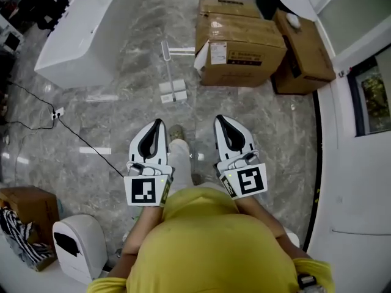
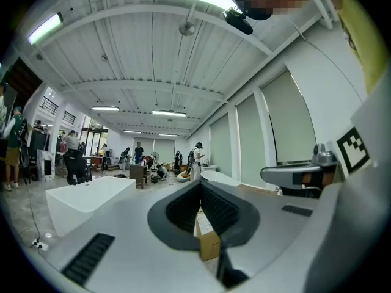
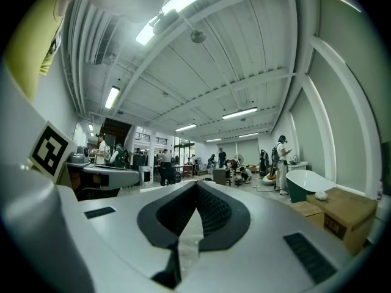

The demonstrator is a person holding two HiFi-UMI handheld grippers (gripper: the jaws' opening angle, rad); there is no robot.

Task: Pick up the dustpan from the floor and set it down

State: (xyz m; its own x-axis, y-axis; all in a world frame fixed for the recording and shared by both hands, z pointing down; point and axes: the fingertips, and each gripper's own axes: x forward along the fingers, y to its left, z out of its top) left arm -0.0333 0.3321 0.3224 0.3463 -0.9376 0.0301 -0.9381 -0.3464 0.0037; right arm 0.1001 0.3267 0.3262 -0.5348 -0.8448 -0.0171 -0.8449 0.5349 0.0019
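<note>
Head view: we see the left gripper (image 1: 157, 123) and right gripper (image 1: 219, 118) held level, side by side. The dustpan (image 1: 172, 91) stands on the floor (image 1: 122, 121) ahead, near the cardboard boxes (image 1: 241, 44).
Left gripper view: jaws closed together, empty.
Right gripper view: jaws closed together, empty.

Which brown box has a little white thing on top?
The darker box farthest right in the head view. A small white object lies on its top; the big labelled box beside it has none.

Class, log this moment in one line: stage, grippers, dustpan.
stage: pre-pickup | left gripper: shut, empty | right gripper: shut, empty | dustpan: on floor ahead, untouched
</note>
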